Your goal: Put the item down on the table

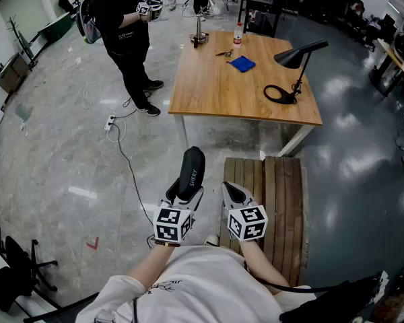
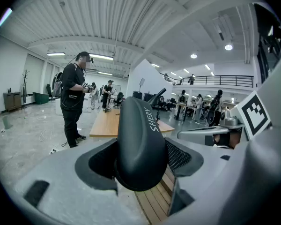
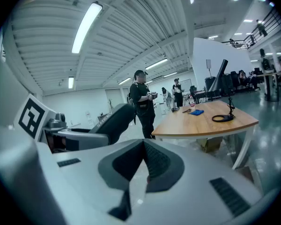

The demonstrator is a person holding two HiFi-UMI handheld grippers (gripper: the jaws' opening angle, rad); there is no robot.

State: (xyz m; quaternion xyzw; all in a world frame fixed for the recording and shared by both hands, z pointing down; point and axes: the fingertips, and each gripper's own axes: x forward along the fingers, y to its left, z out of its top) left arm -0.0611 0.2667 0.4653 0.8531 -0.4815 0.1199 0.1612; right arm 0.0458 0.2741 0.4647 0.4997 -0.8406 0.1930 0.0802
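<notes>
Case (image 1: 190, 170), held in left claw (image 1: 186, 195): matt black shell, smooth, faint sheen along the curve, pale printed lettering.
Bodies of left claw and right claw (image 1: 234, 192): matt grey plastic, finely grained.
Pads (image 2: 178, 156): dark, fine ribbed texture.
Counter (image 1: 215, 86): light wood, smooth, satin finish, grain visible.
Slatted bench (image 1: 283, 200): darker wood planks, duller, rougher.
Floor (image 1: 67, 160): grey, polished, glossy, mirrors the ceiling lights.
Cloth (image 1: 242, 63): blue, soft, matt.
Lamp (image 1: 299, 54): black, matt shade.
</notes>
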